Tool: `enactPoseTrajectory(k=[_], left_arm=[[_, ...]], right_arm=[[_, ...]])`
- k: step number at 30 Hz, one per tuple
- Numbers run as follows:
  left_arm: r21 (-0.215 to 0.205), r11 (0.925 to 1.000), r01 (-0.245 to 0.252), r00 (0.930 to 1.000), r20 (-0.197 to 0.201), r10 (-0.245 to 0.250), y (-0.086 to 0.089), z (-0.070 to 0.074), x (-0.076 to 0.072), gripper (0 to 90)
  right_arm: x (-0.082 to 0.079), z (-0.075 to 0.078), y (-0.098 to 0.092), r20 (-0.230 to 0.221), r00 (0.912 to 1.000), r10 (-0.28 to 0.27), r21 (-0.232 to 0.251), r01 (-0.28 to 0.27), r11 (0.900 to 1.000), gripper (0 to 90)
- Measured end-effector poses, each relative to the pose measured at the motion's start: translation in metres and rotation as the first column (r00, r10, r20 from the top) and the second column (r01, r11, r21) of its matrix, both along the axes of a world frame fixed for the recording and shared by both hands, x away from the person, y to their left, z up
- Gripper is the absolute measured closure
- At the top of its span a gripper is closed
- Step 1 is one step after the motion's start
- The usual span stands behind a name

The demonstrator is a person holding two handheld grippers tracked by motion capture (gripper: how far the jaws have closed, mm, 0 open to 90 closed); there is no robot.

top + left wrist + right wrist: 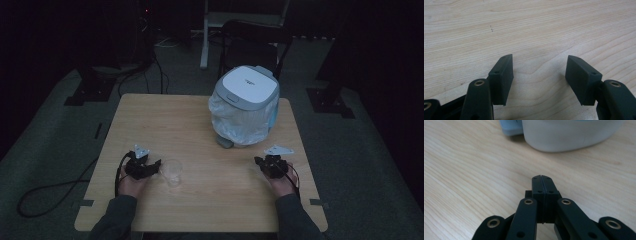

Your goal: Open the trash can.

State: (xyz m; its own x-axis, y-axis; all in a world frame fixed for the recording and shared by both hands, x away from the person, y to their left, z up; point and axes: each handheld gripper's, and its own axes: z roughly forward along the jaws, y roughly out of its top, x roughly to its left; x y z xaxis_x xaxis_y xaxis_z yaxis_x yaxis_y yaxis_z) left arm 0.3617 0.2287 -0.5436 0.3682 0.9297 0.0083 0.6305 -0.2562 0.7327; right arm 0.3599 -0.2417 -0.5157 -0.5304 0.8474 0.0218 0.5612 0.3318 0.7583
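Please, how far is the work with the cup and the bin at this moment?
Nothing looks done yet. The clear cup stands upright on the table, beside the open left hand-held gripper, which holds nothing. The right hand-held gripper is shut and empty. The lidded bin is closed; grasping the cup probably comes next.

A clear plastic cup [173,172] stands upright on the near left part of a light wooden table [200,125], its mouth facing up and nothing visible inside it. Farther back, to the right of centre, a small bin [246,105] stands upright with its grey-and-white lid shut; a pale translucent bag lines it and drapes down over its sides. In the right gripper view, the bin's [571,133] rounded lower part rests on the wood, with a light blue-grey pedal beside it. Cup and bin stand well apart.
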Motion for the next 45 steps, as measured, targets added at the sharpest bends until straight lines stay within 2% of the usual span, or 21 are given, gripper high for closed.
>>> enactPoseTrajectory(k=[7,21,31,37,45], left_arm=[[0.001,1.0000,0.000,1.0000,0.001,0.000,0.000,0.000,0.000,40.4],[0.002,1.0000,0.002,1.0000,0.000,-0.002,0.000,0.000,0.000,40.4],[0.000,1.0000,0.002,1.0000,0.000,-0.002,0.000,0.000,0.000,40.4],[0.000,1.0000,0.003,1.0000,0.000,-0.003,0.000,0.000,0.000,40.3],[-0.001,1.0000,0.003,1.0000,0.001,-0.003,0.000,0.000,0.000,40.3]], right_arm=[[0.006,0.007,0.008,0.013,0.9998,0.017,0.027,-0.018,0.999,88.4],[0.015,0.012,0.032,0.019,0.9975,0.068,0.034,-0.069,0.997,82.7],[0.021,0.015,0.053,0.032,0.9941,0.104,0.023,-0.104,0.994,89.7],[0.022,0.015,0.060,0.031,0.9943,0.102,0.031,-0.103,0.994,89.8],[0.030,0.026,0.071,0.053,0.9925,0.111,0.015,-0.111,0.994,89.8]])
